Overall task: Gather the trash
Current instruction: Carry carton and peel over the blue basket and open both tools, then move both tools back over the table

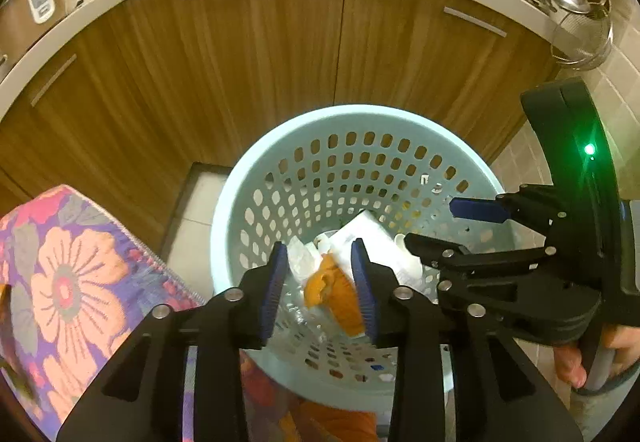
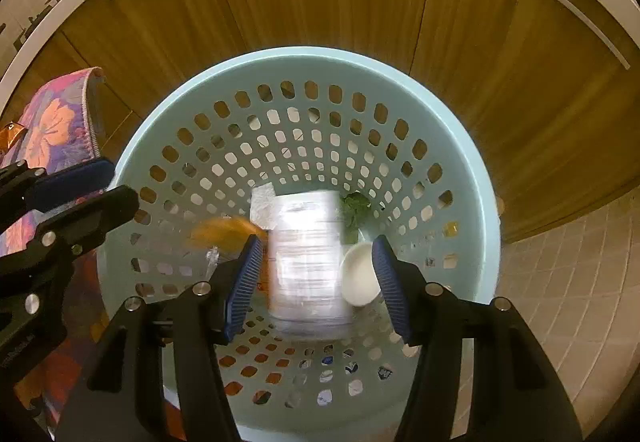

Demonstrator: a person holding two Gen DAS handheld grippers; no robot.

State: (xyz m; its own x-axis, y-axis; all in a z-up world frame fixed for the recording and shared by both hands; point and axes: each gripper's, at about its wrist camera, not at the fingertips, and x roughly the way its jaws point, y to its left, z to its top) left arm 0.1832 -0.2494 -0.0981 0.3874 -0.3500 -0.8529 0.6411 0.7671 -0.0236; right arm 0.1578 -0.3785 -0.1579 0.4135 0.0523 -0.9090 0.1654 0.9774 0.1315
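Note:
A light blue perforated basket (image 1: 360,114) (image 2: 304,56) stands on the floor under both grippers. My left gripper (image 1: 319,247) (image 2: 120,182) hangs over its near rim with the jaws apart. An orange peel scrap (image 1: 336,294) lies loose between the pads and shows as a blur (image 2: 224,232) inside the basket. My right gripper (image 2: 318,240) (image 1: 432,223) is open above the basket. A blurred clear plastic container (image 2: 308,262) sits in the gap, apart from both pads. A white cup (image 2: 360,274), a tissue (image 2: 262,202) and green leaves (image 2: 354,208) lie at the bottom.
Wooden cabinet doors (image 1: 240,62) under a white counter close off the far side. A stool or seat with a floral cover (image 1: 68,282) stands left of the basket. Tiled floor (image 2: 560,302) lies to the right. A person's hand (image 1: 576,358) holds the right gripper.

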